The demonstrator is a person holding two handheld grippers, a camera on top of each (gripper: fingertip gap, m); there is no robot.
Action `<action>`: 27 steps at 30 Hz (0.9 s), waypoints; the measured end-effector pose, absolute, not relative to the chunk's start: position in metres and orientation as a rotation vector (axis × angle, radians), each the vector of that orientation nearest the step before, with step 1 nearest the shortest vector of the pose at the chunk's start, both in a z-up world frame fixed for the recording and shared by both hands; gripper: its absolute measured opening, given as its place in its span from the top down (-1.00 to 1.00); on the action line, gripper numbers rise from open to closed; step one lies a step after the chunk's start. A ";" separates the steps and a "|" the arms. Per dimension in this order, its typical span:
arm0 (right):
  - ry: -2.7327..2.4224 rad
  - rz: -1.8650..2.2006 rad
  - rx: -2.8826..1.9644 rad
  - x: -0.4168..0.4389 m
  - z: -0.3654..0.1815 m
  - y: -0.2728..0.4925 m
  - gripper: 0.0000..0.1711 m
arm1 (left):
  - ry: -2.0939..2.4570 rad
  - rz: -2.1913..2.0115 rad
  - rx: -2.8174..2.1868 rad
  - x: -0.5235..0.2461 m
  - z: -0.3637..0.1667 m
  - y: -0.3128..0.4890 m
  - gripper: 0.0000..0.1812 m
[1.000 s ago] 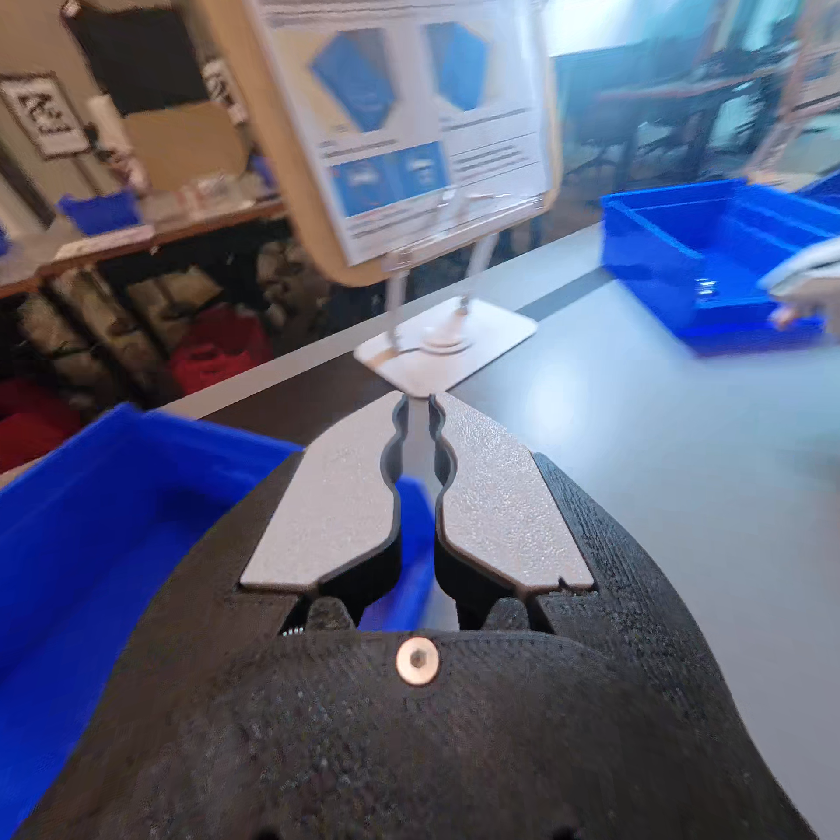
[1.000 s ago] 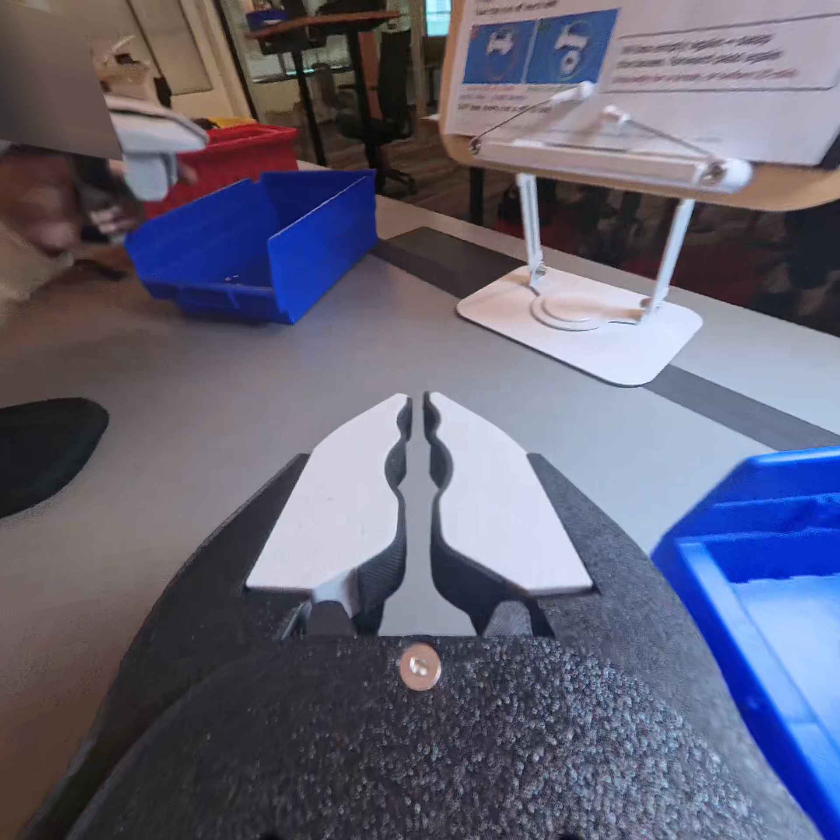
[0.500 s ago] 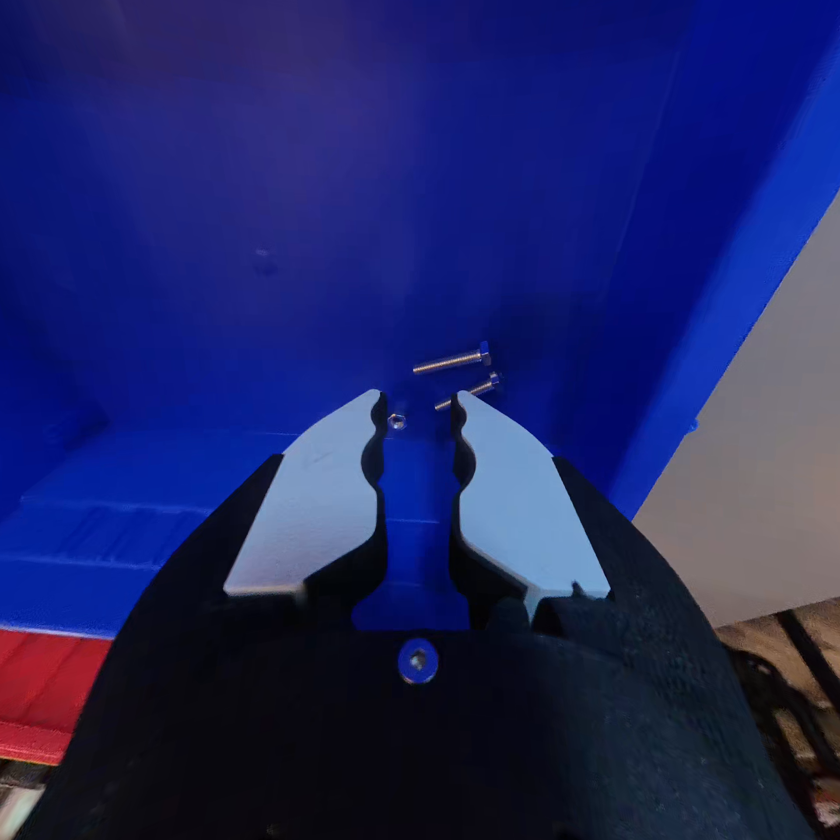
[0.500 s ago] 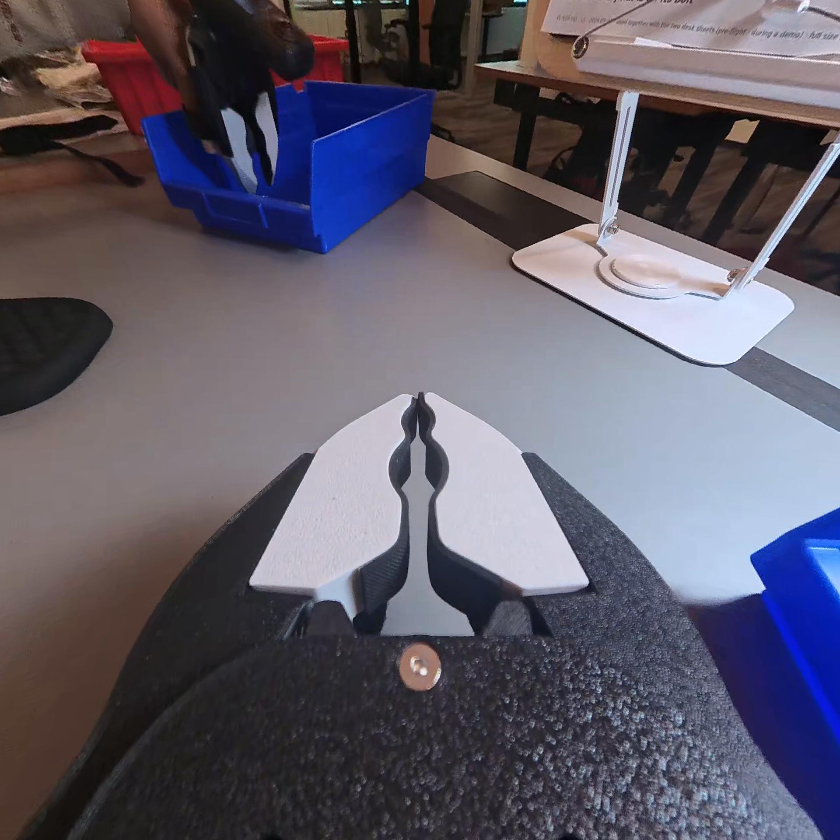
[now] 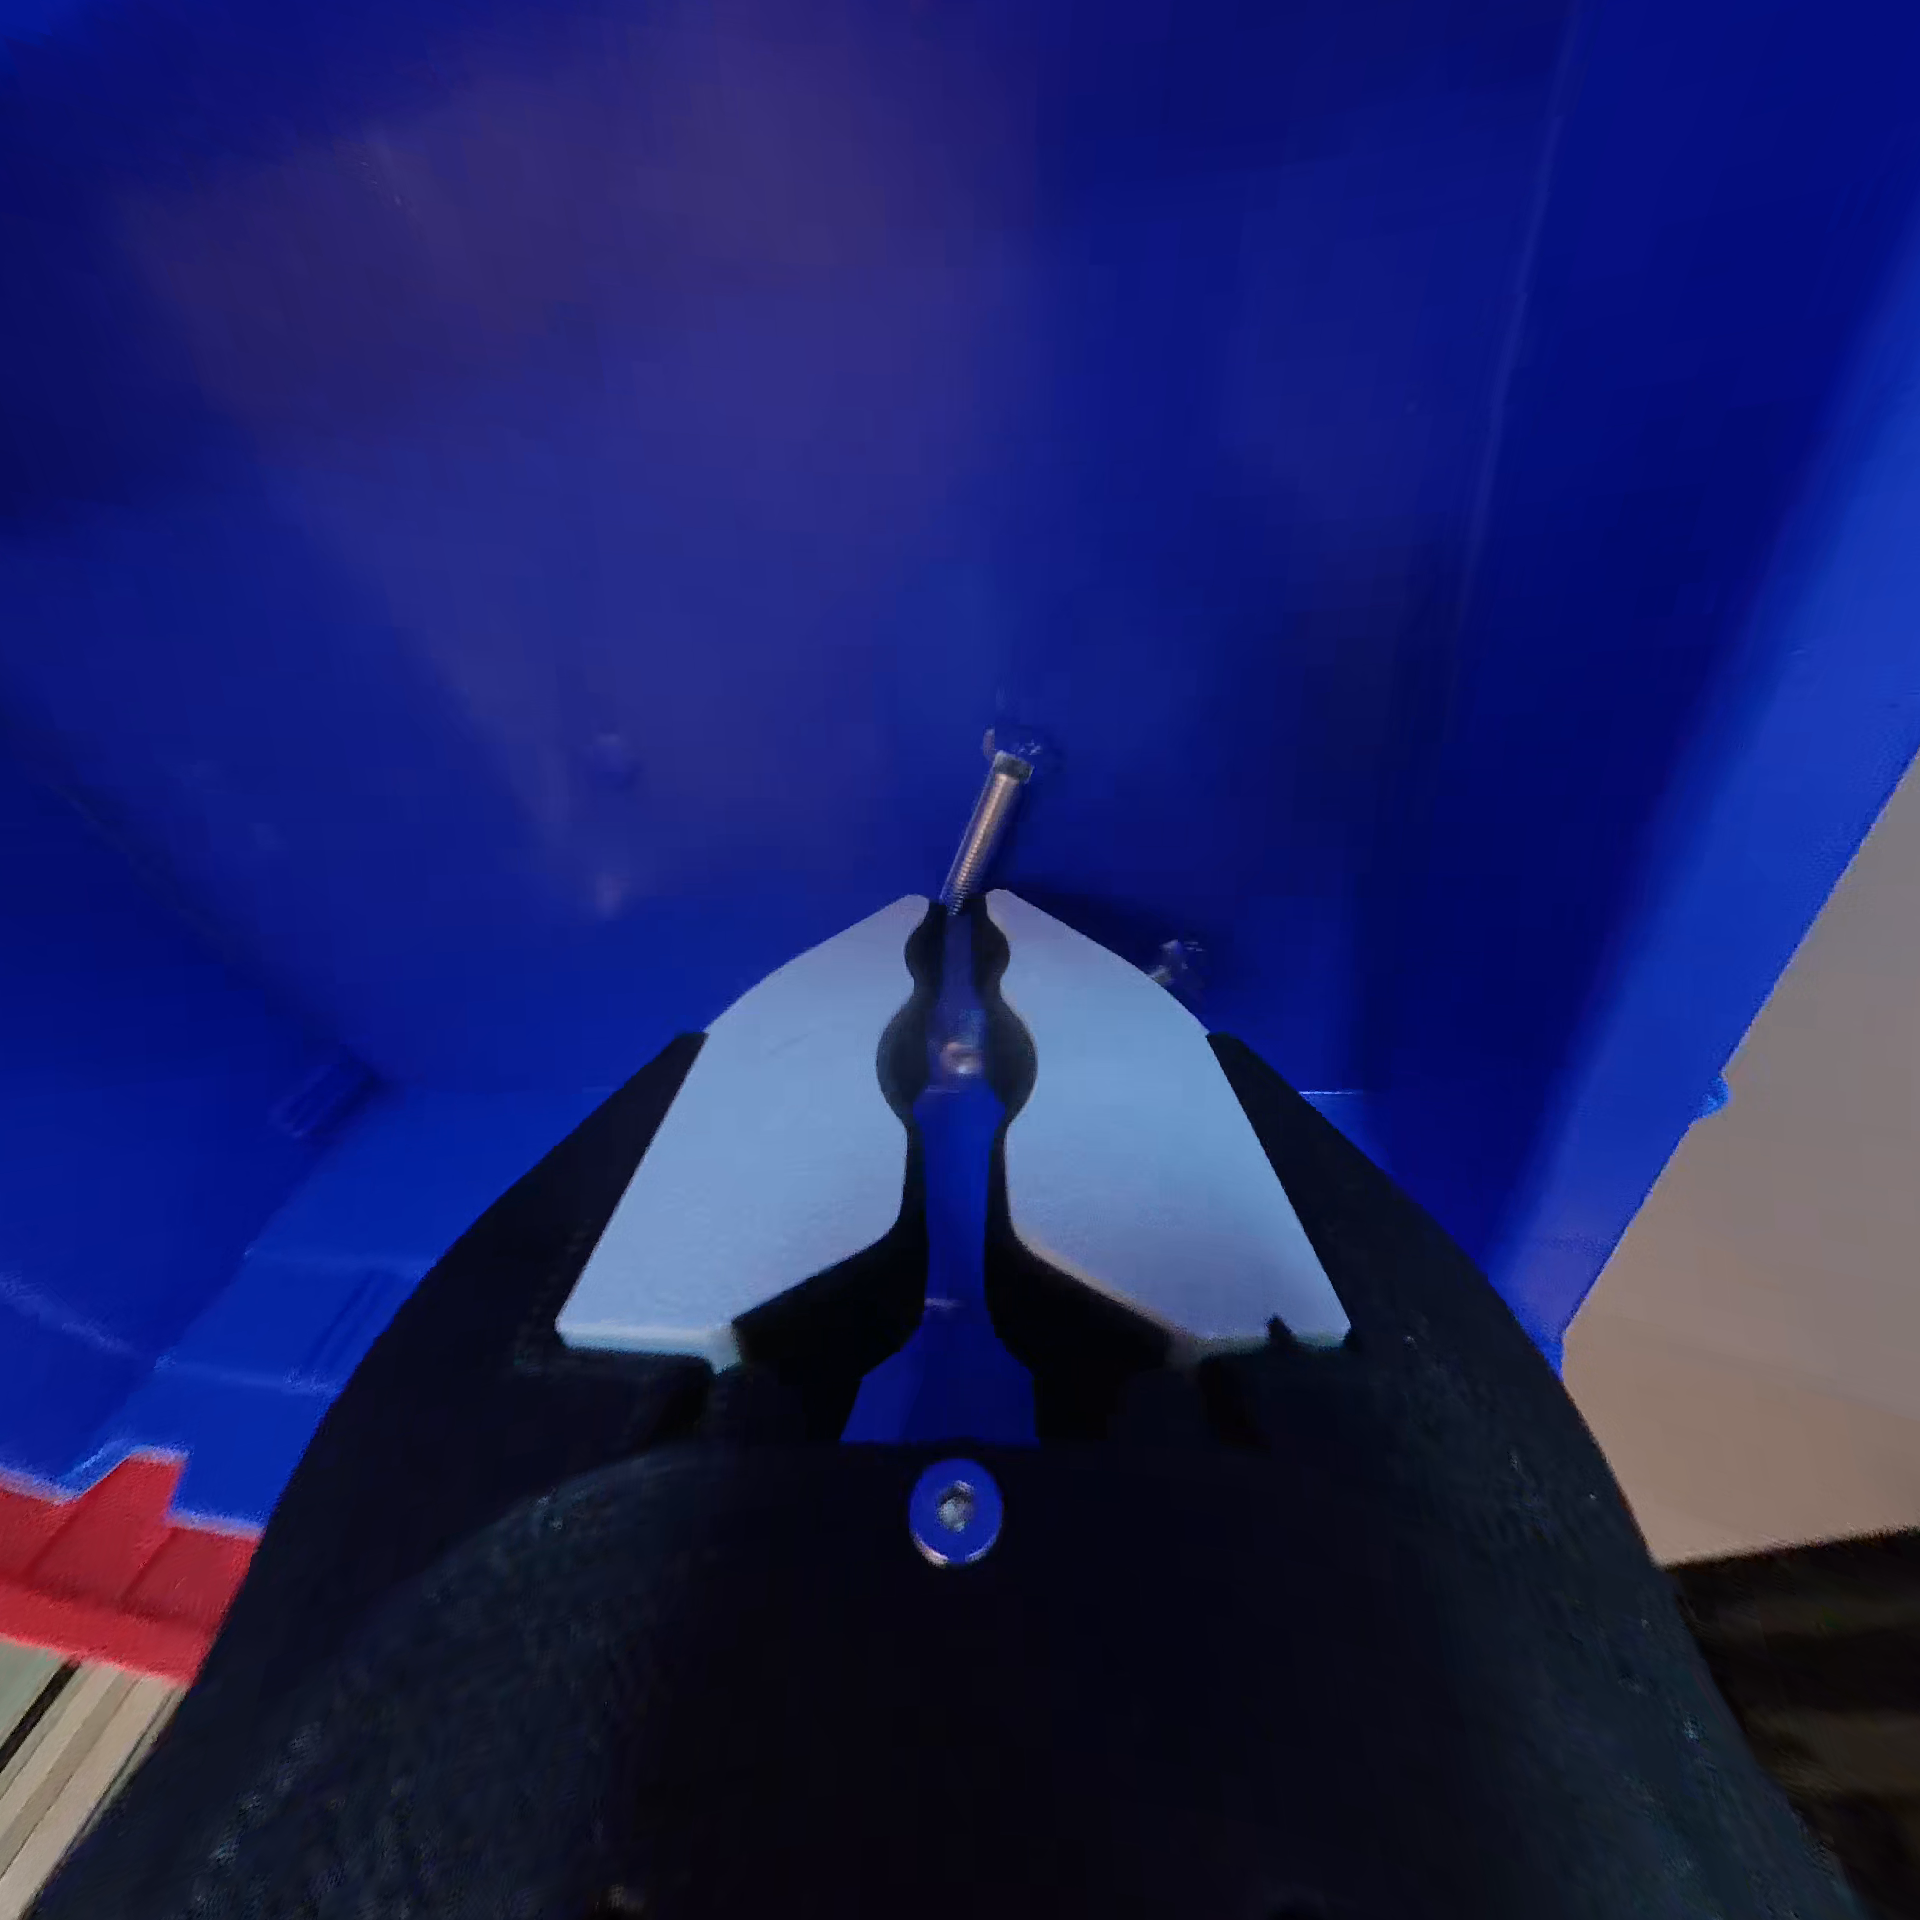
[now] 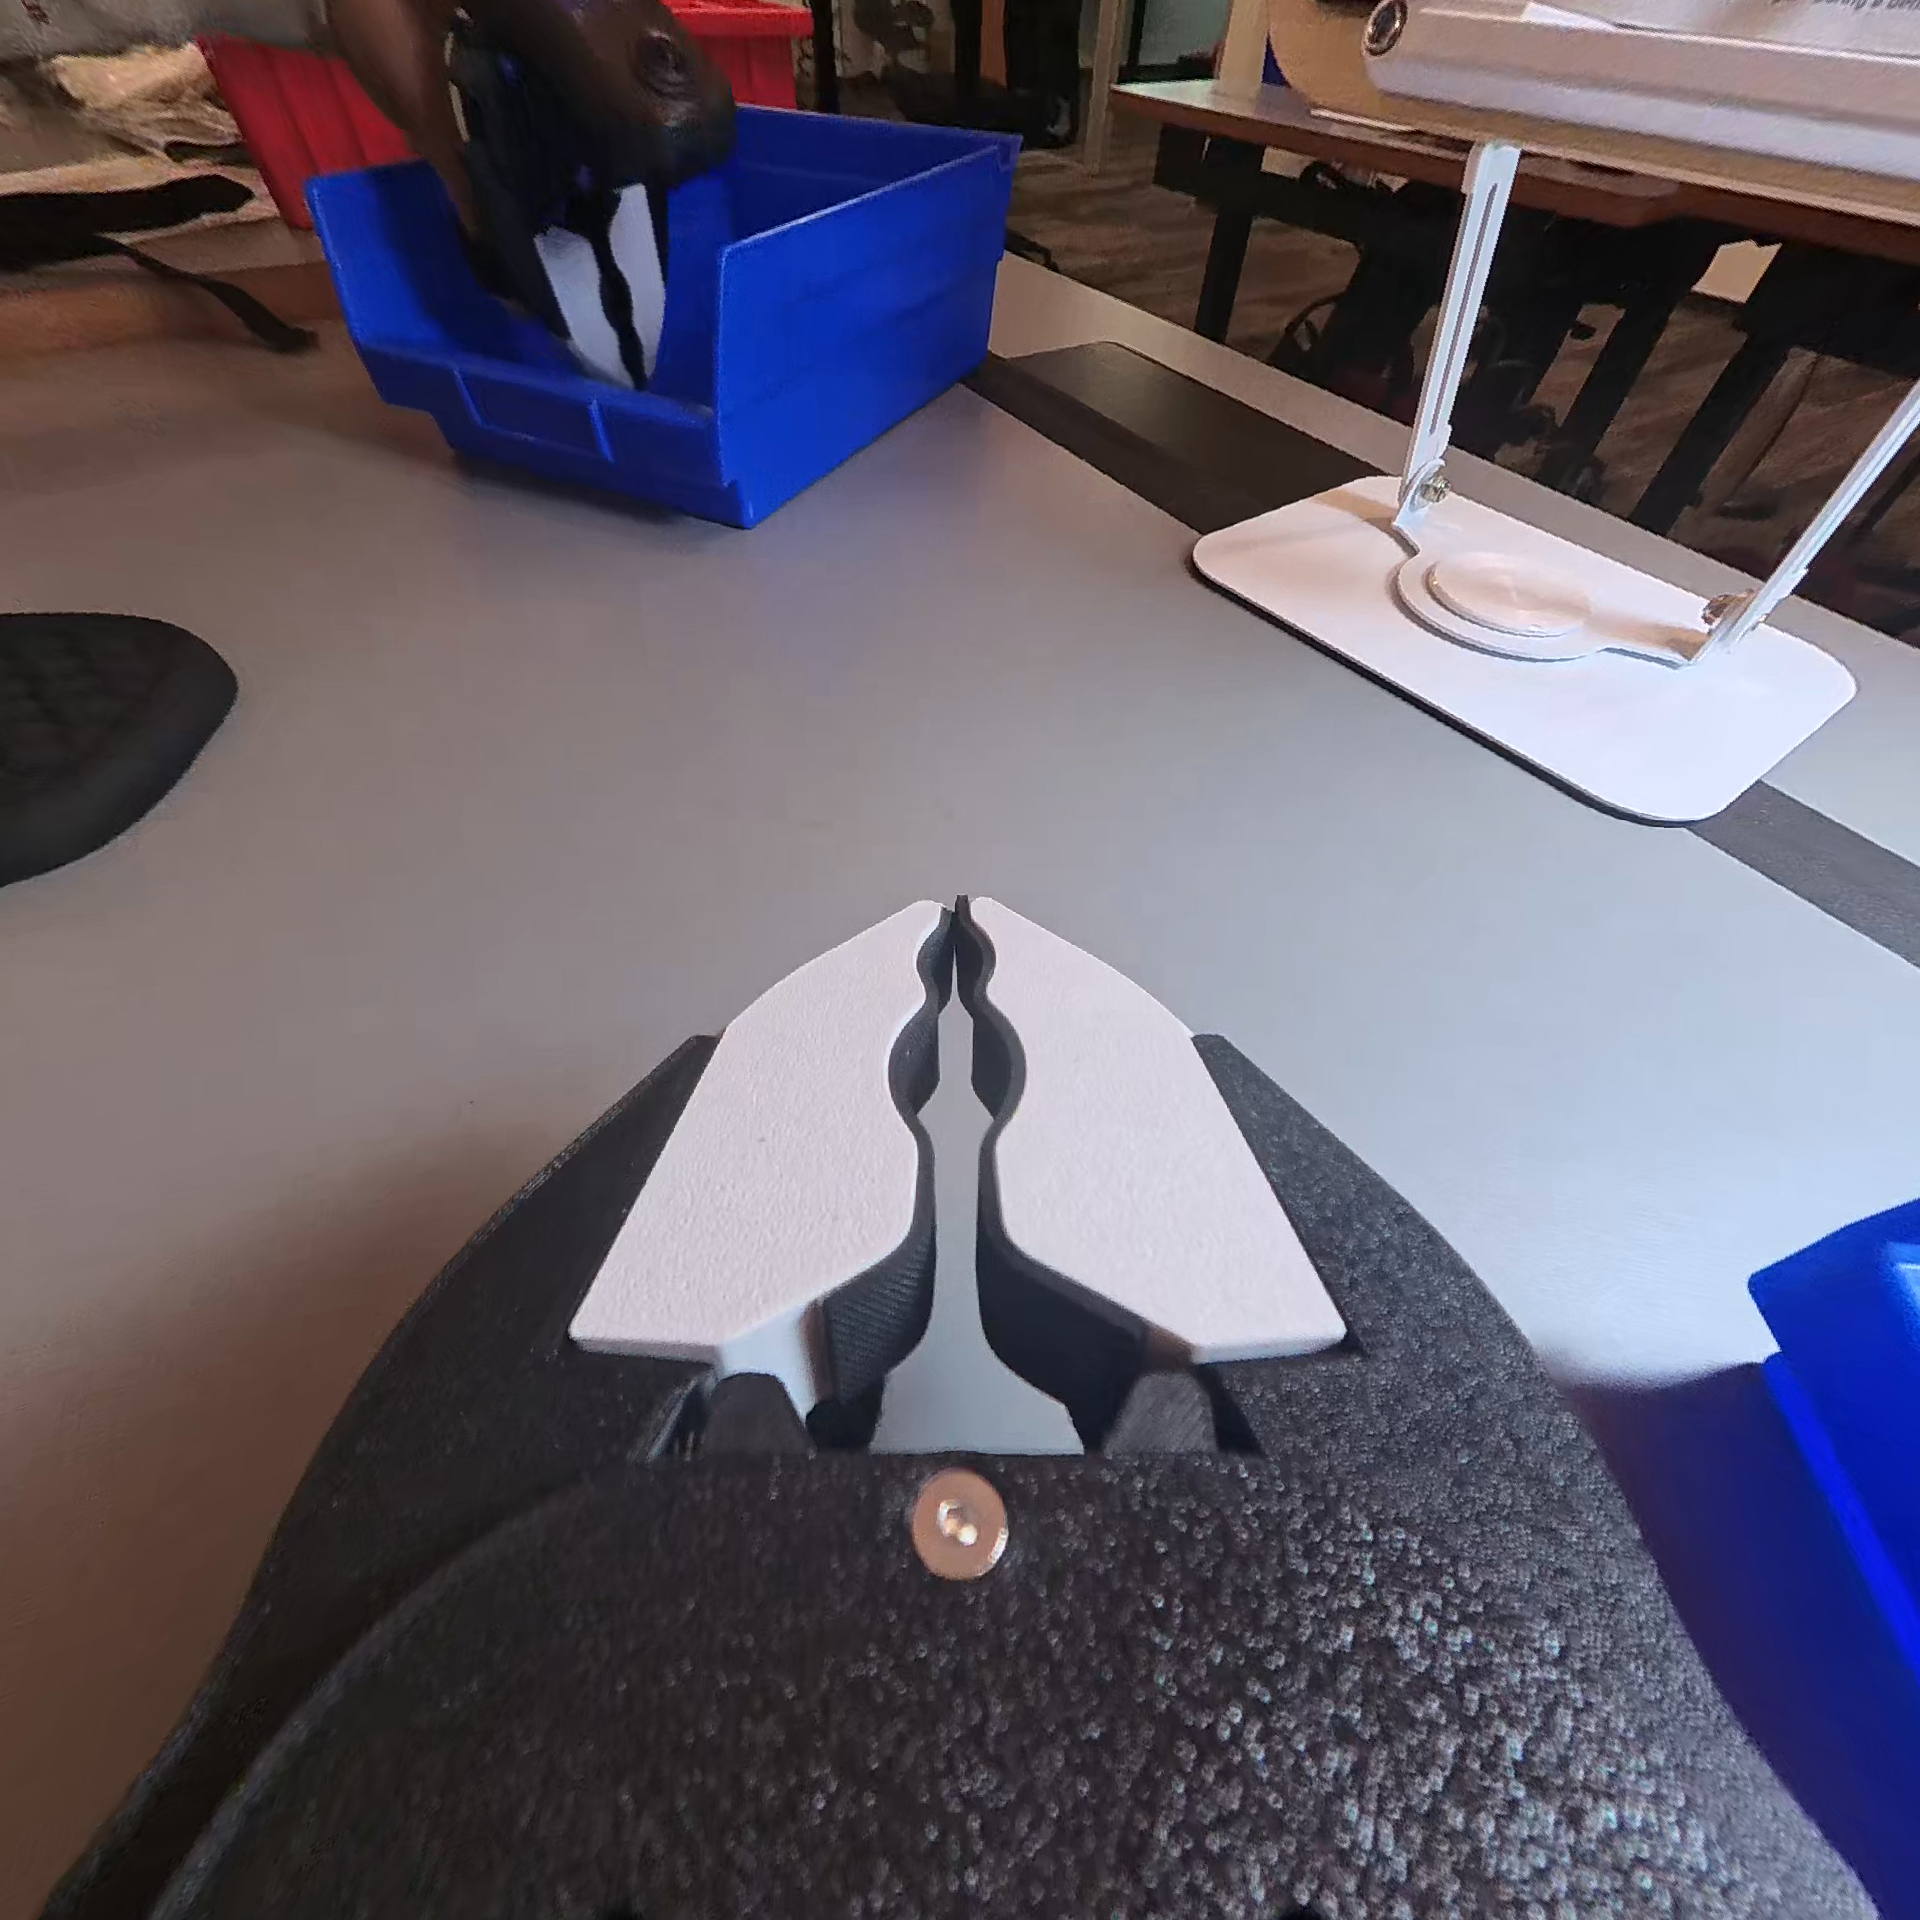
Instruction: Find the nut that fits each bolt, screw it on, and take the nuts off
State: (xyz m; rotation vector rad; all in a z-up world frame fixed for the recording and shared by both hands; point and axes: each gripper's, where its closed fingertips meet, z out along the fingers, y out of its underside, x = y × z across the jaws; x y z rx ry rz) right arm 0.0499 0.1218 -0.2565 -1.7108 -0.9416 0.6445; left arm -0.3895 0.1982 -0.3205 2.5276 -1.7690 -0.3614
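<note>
The left claw (image 5: 958, 902) is reaching steeply down into a blue bin (image 5: 727, 416), its two white fingers (image 5: 769, 1122) drawn close and pinching the threaded end of a steel bolt (image 5: 985, 826) at their very tips, so it is clamped on the bolt. The bolt is standing out beyond the tips, tilted slightly right, with its hex head farthest from the camera, near the bin floor. A small nut (image 5: 962, 1058) is showing through the rounded gap farther back between the fingers; whether it is lying on the bin floor or sitting on the bolt cannot be told. A second bolt (image 5: 1172, 958) is peeking out just beside the right finger. The bin walls are rising close on the right and at the near lip, leaving little sideways room around the claw. The right claw (image 6: 958, 904) is hovering low over the grey table (image 6: 623, 831), pointing forward and level, its fingertips (image 6: 914, 920) pressed together with nothing between them. Open table is lying ahead of it; a white document stand (image 6: 1538, 665) is sitting to the right front, a black pad (image 6: 83, 727) at the left edge, and another blue bin (image 6: 1860, 1392) is crowding its right side. Across the table the left claw (image 6: 613, 301) is dipping into the far blue bin (image 6: 831, 343).
</note>
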 end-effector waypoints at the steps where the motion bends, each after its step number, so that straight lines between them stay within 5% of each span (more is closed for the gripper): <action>1: -0.940 0.646 -1.706 0.049 -0.256 0.121 1.00 | -1.791 -0.393 2.555 -0.387 -0.314 0.202 0.94; 11: -1.055 0.520 -1.566 0.015 -0.229 0.102 0.92 | -2.155 -0.260 2.853 -0.238 -0.204 0.175 0.95; 18: -1.346 -0.066 -1.357 -0.015 -0.230 0.083 0.69 | -2.318 0.179 2.599 -0.110 -0.244 0.093 0.95; 27: -1.532 -0.452 -1.201 -0.021 -0.265 0.082 0.74 | -2.082 0.499 2.549 -0.044 -0.275 0.066 0.96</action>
